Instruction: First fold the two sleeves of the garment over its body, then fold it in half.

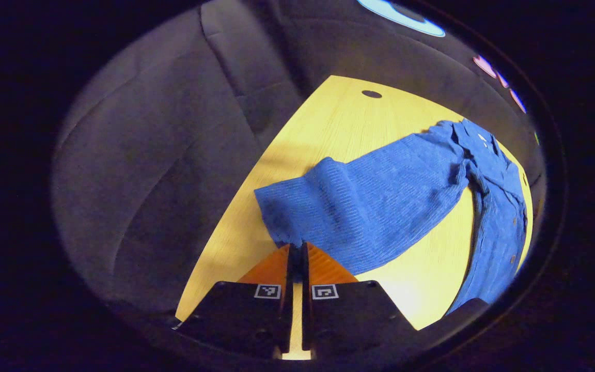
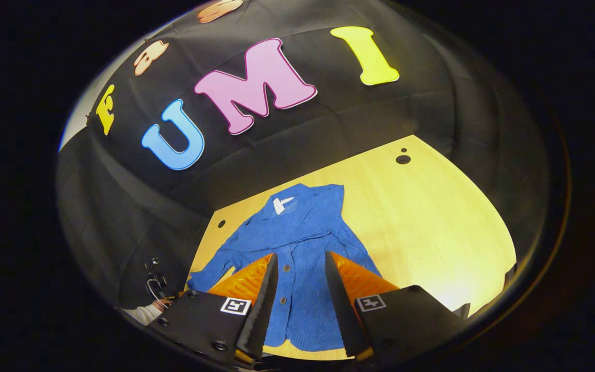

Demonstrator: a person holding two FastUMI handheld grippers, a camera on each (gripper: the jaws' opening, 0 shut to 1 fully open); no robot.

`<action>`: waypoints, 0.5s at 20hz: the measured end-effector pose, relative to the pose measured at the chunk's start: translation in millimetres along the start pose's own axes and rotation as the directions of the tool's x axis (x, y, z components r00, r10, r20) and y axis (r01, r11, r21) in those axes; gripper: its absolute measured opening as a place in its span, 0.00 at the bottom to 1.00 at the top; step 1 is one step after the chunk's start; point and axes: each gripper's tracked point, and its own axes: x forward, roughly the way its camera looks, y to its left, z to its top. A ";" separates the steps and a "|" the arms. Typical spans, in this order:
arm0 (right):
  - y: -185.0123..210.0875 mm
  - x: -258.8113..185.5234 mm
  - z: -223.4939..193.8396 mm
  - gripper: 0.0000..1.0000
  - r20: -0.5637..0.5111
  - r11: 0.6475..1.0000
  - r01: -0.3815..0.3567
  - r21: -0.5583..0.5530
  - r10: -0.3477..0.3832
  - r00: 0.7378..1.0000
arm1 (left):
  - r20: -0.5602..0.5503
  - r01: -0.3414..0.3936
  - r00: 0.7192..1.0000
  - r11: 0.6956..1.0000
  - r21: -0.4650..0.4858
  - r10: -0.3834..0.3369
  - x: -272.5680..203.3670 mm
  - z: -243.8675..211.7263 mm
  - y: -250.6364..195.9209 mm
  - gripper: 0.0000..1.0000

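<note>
While the shirt (image 2: 297, 258) lies flat on the table (image 2: 432, 217), collar toward the booth wall and button front up, I hold my right gripper (image 2: 300, 289) over its lower front. Its fingers stand well apart, nothing between them but the placket seen below; whether they touch the cloth I cannot tell.

From the left gripper view, the shirt's sleeve (image 1: 364, 206) stretches out sideways from the body across the wood. My left gripper (image 1: 297, 253) sits at the sleeve's cuff end, fingers drawn almost together with just a thin slit between. The cuff edge meets the fingertips, and the tips look closed on that edge, though the pinch itself is hidden.

Beyond the shirt's collar, a dark round hole (image 1: 371, 94) shows in the table. A hand in a pale sleeve (image 2: 147, 311) appears past the shirt's cuff in the right gripper view.
</note>
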 end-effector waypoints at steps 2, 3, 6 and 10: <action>5.0 -1.5 -2.5 0.59 -0.014 1.000 -0.014 -0.005 0.014 1.000 | -0.002 0.067 0.998 0.997 -0.047 -0.067 -4.1 6.1 -1.6 0.01; 6.2 -1.2 -4.4 0.59 -0.018 1.000 -0.019 -0.010 0.019 1.000 | 0.004 0.101 0.995 0.989 -0.107 -0.101 -8.6 10.0 -4.0 0.01; 2.2 -1.3 -8.1 0.60 -0.026 1.000 -0.019 -0.021 0.018 0.999 | 0.101 0.166 0.984 0.969 -0.183 -0.149 -21.2 40.1 -10.7 0.00; -8.2 -2.6 -3.8 0.60 -0.022 1.000 -0.027 -0.003 0.027 0.999 | 0.217 0.206 0.960 0.969 -0.133 -0.175 -57.1 88.7 -29.3 0.00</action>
